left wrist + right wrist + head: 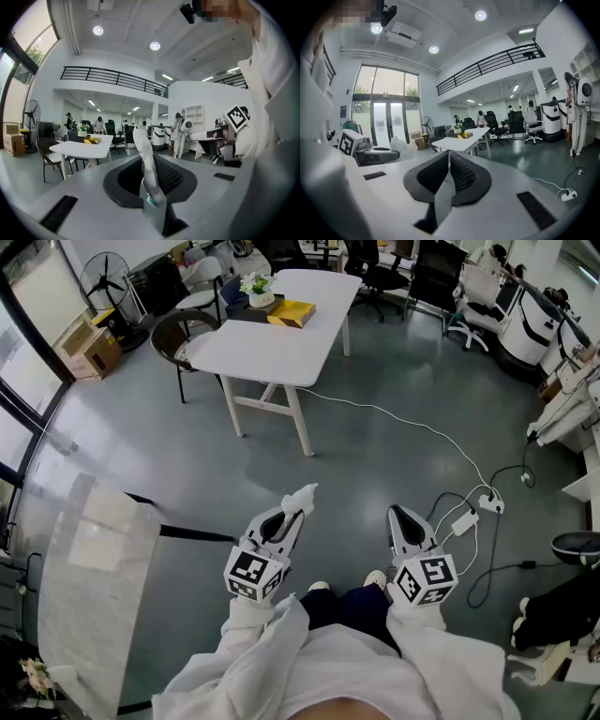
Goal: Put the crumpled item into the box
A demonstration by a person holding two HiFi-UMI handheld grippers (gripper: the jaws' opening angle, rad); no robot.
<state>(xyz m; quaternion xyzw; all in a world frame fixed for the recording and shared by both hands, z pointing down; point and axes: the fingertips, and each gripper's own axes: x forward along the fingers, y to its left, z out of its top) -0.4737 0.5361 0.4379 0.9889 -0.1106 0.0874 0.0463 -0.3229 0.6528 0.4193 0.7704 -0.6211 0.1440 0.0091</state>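
Observation:
A white crumpled item sticks up out of my left gripper, whose pads are shut on it. In the left gripper view the crumpled item stands pinched between the jaws, with a small teal mark near its lower end. My right gripper is held level beside the left one, above the grey floor. Its jaws meet with nothing between them. Two cardboard boxes stand at the far left by the window. A flat yellow box lies on the white table.
A dark chair stands at the table's left end and a fan stands behind the cardboard boxes. A white cable with a power strip lies on the floor to the right. A marble-patterned counter is close at my left.

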